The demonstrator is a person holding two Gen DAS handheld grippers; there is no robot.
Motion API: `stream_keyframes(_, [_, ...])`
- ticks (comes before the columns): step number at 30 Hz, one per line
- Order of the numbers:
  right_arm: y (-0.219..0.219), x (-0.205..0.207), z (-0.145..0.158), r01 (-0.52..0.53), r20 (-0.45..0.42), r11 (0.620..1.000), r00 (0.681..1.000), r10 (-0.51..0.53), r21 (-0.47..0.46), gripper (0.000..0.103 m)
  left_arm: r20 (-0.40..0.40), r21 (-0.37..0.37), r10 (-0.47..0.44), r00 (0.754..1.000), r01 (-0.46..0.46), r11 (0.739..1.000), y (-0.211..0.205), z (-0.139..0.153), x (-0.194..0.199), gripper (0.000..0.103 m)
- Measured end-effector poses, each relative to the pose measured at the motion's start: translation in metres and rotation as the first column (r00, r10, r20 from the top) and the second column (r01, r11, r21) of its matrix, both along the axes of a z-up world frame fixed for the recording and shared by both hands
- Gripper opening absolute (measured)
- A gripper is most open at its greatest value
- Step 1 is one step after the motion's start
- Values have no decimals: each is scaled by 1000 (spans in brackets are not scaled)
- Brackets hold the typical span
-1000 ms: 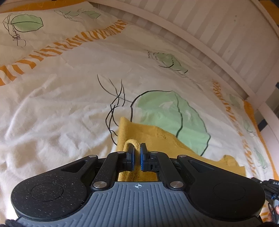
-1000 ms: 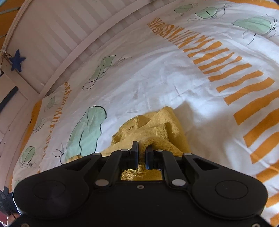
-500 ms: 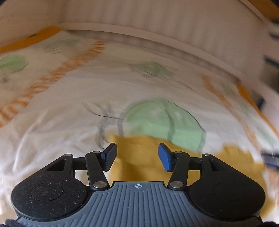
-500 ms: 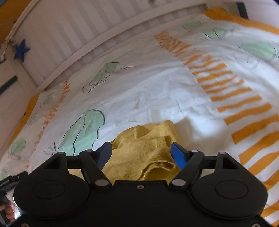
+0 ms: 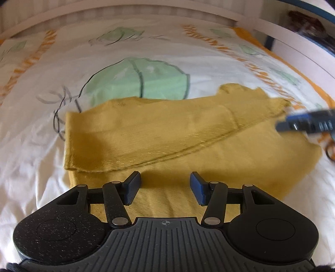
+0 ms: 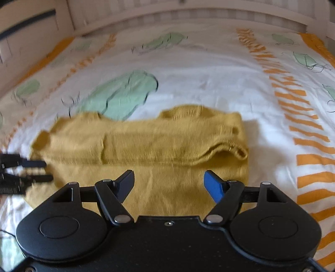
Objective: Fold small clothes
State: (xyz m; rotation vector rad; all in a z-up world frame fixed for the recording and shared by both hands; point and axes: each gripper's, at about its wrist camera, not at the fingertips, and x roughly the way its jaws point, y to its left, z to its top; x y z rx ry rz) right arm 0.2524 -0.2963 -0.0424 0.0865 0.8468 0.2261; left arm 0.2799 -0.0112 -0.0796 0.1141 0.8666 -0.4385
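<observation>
A mustard-yellow knit garment [image 5: 178,134] lies flat on the bed, with its far part folded over toward me in a band. It also shows in the right wrist view [image 6: 159,144]. My left gripper [image 5: 165,188] is open and empty above the garment's near part. My right gripper [image 6: 169,186] is open and empty above the near part too. The right gripper's fingers [image 5: 303,124] show blurred at the right edge of the left wrist view. The left gripper's fingers [image 6: 31,169] show at the left edge of the right wrist view.
The bed cover [image 5: 41,146] is white with green leaf prints and orange stripes [image 6: 309,142]. A white slatted rail [image 6: 188,14] runs along the far side of the bed.
Both grippers were shut on the garment's edge a second ago. They let go, opened wide and pulled back, so more of the folded garment shows.
</observation>
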Motion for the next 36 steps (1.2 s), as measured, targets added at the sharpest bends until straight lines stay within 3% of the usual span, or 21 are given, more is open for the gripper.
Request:
stream_keyframes(10, [6, 24, -17, 7, 14, 998, 1000, -6, -61, 77, 31, -53, 136, 990, -134, 990, 12, -6, 38, 50])
stream_keyframes(22, [2, 55, -19, 44, 44, 997, 998, -41, -62, 82, 66, -44, 158, 985, -156, 987, 13, -9, 75, 50])
stream_keyframes(36, [-8, 70, -21, 110, 55, 993, 993, -109, -30, 86, 12, -110, 247, 969, -245, 963, 29, -8, 100, 50])
